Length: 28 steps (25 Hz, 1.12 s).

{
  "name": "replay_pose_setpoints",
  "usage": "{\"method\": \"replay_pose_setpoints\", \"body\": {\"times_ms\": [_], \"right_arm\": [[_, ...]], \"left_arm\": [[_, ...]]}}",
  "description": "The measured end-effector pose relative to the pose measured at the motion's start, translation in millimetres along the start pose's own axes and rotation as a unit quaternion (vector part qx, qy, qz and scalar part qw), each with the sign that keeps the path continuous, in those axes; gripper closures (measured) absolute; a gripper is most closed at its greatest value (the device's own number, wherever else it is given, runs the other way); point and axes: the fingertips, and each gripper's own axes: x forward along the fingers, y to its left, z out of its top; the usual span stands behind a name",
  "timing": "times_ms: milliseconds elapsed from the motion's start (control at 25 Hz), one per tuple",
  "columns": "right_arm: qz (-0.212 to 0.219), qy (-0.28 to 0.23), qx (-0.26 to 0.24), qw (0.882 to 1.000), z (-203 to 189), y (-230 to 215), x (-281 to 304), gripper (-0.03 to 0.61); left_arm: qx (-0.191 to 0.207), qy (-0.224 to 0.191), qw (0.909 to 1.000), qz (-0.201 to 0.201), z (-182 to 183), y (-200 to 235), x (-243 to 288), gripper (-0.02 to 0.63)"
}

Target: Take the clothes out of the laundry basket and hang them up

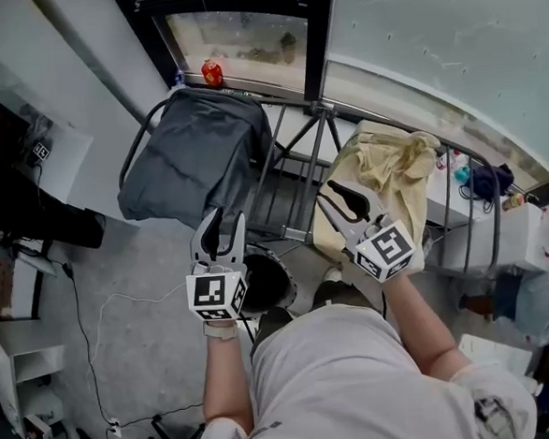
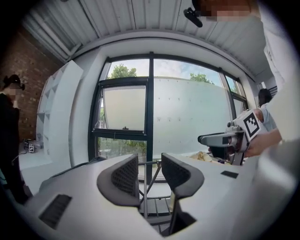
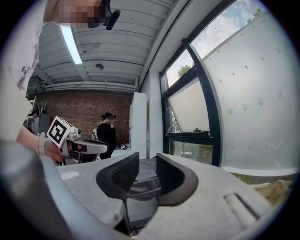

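While the left gripper (image 1: 227, 217) and right gripper (image 1: 334, 194) hover at mid-frame in the head view, each stands released, jaws apart with nothing gripped. A dark grey garment (image 1: 195, 154) drapes over the drying rack (image 1: 319, 154) at upper centre-left. A yellow garment (image 1: 384, 173) hangs at centre-right, just beside the right gripper.

Daylight came through the window (image 2: 124, 110) and the frosted pane (image 2: 187, 117), so both gripper views were bright at the centre, with the sky nearly washed out. A ceiling strip light (image 3: 71, 44) glowed at the upper left of the right gripper view. Both views bowed straight lines and fell to black at the rim. The head view was dimmer — deep shadow filled its left edge.
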Motion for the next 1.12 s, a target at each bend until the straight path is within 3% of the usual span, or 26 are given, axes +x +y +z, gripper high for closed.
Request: {"method": "replay_pose_setpoints", "body": {"times_ms": [160, 440, 880, 1120], "right_arm": [[0.038, -0.007, -0.025, 0.999, 6.5, 30.3, 6.2, 0.484], [0.061, -0.013, -0.045, 0.997, 6.3, 57.3, 6.9, 0.489], [0.036, -0.019, -0.061, 0.997, -4.3, 56.5, -6.3, 0.492], [0.018, -0.010, -0.025, 0.999, -10.4, 39.8, -5.6, 0.493]], "left_arm": [[-0.003, -0.033, 0.9994, 0.008, 11.3, 6.0, -28.3, 0.500], [0.014, -0.043, 0.9989, 0.008, 12.6, 3.7, -46.5, 0.508], [0.020, -0.037, 0.9991, -0.001, 5.9, 1.5, -43.8, 0.515], [0.013, -0.031, 0.9994, -0.004, 0.8, 0.4, -36.8, 0.515]]}}
